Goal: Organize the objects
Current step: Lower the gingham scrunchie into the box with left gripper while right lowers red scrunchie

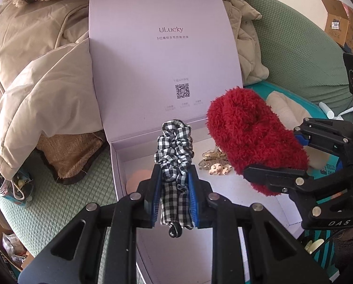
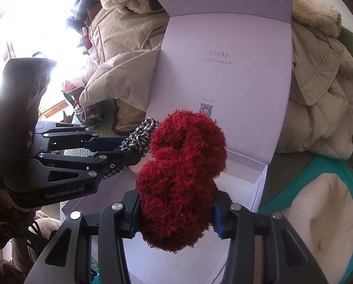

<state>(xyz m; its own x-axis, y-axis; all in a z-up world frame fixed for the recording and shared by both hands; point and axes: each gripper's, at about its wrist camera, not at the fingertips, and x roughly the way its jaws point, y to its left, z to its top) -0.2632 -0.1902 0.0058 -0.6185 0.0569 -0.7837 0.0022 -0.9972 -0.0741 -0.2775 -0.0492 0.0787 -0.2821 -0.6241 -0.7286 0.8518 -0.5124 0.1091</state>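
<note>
The left claw (image 1: 174, 189) is clenched on a black-and-white checked scrunchie (image 1: 174, 151), which stands up from between its blue pads at the lower centre of the left wrist view. The right claw (image 2: 176, 210) grips a fluffy red scrunchie (image 2: 183, 177) that bulges above its pads. Both hang over the open lilac box (image 1: 119, 165), whose raised lid (image 1: 164, 59) reads "ULucky". Inside lie a clear hair claw clip (image 1: 209, 159) and a peach round item (image 1: 138, 177). A beige padded jacket (image 1: 34, 82) is heaped at left.
</note>
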